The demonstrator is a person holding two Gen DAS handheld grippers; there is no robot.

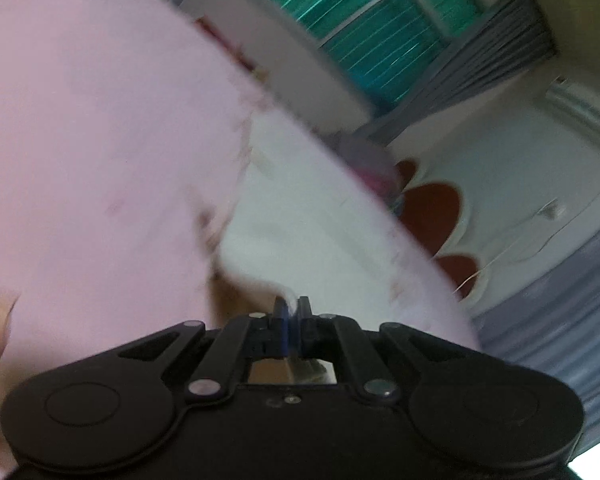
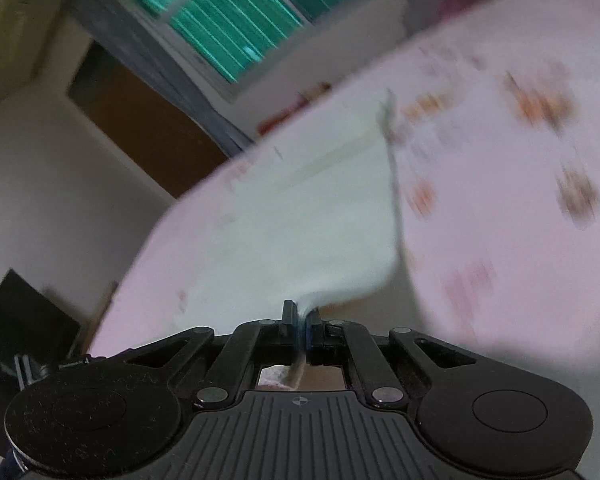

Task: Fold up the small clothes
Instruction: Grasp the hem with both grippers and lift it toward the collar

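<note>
While the small white garment (image 1: 300, 216) hangs stretched in the air between the two tools, each claw grips one of its near corners, so the cloth runs forward and away from both sets of fingers, and its long axis, as far as the blur allows a judgement, lies from one claw to the other. Seen from the left wrist, the left claw (image 1: 291, 312) is pressed together on a pinch of the white fabric, which fans out ahead and to the right; seen from the right wrist, the right claw (image 2: 301, 316) is likewise closed on a gathered corner, with the cloth spreading up and to the left and ending in a free vertical edge. Neither hand looks nearer than the other, since both already hold it. Behind the garment lies a pink patterned sheet (image 2: 520, 160), apparently on a bed, which I judge to be the surface for the fold. Only the left view shows the white-and-red scalloped piece (image 1: 440, 216) and grey curtain (image 1: 560, 320) beyond; only the right shows the printed motifs on the sheet and a brown door (image 2: 140, 120). Both catch the teal window (image 1: 372, 12)
</note>
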